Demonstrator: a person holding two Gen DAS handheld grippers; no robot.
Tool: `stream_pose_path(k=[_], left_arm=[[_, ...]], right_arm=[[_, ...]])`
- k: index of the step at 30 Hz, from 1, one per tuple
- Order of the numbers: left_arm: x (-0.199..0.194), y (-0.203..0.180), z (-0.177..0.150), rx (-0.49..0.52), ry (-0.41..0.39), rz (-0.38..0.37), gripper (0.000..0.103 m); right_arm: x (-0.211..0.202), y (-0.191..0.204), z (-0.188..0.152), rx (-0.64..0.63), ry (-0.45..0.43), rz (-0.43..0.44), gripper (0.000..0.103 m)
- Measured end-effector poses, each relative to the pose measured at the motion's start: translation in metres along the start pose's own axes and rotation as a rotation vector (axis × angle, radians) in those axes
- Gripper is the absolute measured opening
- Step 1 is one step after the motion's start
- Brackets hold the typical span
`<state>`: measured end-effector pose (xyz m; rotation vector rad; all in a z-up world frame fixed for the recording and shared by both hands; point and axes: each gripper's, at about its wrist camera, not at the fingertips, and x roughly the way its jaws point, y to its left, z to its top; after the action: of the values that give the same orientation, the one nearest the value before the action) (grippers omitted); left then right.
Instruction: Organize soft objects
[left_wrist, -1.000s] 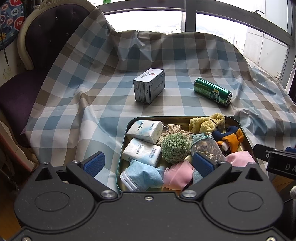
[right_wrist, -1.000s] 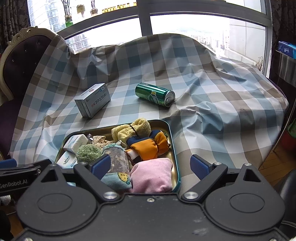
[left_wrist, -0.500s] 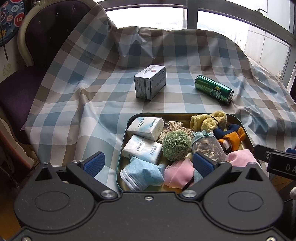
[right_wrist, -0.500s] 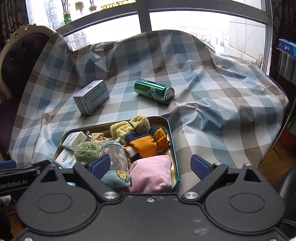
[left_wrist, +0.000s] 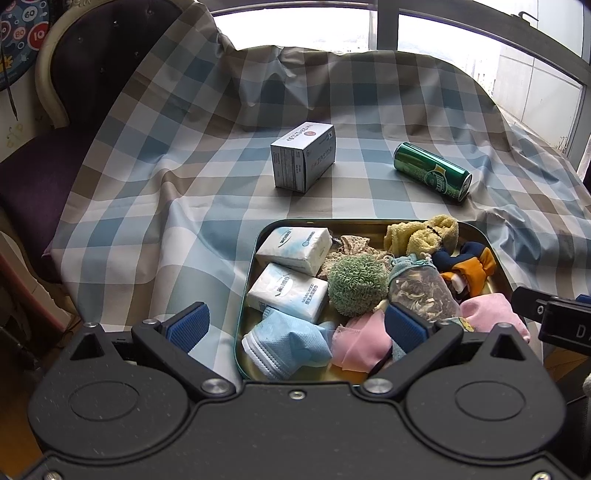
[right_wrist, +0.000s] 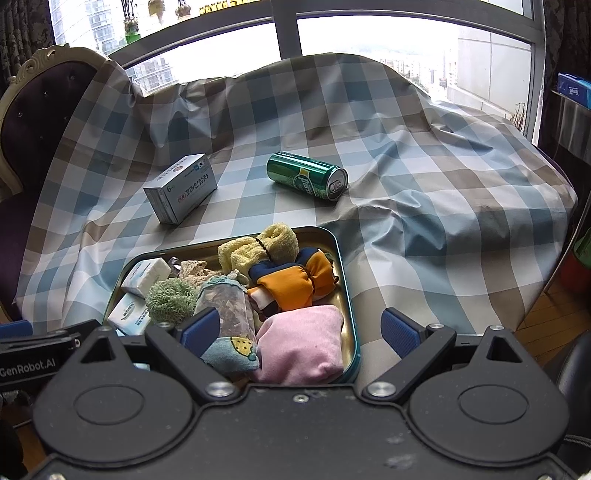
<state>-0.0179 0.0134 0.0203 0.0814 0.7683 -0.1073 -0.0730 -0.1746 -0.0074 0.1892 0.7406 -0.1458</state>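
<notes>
A teal-rimmed metal tray (left_wrist: 258, 236) (right_wrist: 347, 266) sits at the near edge of the checked cloth, filled with soft things: two tissue packs (left_wrist: 295, 249), a green fuzzy ball (left_wrist: 356, 284) (right_wrist: 171, 301), a blue face mask (left_wrist: 288, 345), a pink cloth (left_wrist: 360, 345), a yellow towel roll (left_wrist: 421, 234) (right_wrist: 258, 245), an orange and navy bundle (right_wrist: 295, 280), a mesh sachet (right_wrist: 227, 308) and a pink pouch (right_wrist: 303, 345). My left gripper (left_wrist: 295, 325) is open and empty, above the tray's near left part. My right gripper (right_wrist: 301, 330) is open and empty, above its near right part.
A white and grey carton (left_wrist: 303, 162) (right_wrist: 181, 188) and a green can on its side (left_wrist: 432, 171) (right_wrist: 308, 176) lie on the cloth beyond the tray. A dark upholstered chair (left_wrist: 74, 81) stands at the left. Windows run behind the table.
Both views have drawn slightly back and tilted, so the carton and can sit a little higher in view. Nothing in the tray has moved. Both grippers stay open.
</notes>
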Motion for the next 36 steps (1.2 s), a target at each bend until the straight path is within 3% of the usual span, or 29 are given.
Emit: stream_pose_path(k=[36], left_arm=[[-0.0010,-0.0017,-0.0002,0.001,0.005,0.004,0.099]], right_arm=[[0.0008,-0.0011,-0.0021,0.009,0.008,0.001,0.095]])
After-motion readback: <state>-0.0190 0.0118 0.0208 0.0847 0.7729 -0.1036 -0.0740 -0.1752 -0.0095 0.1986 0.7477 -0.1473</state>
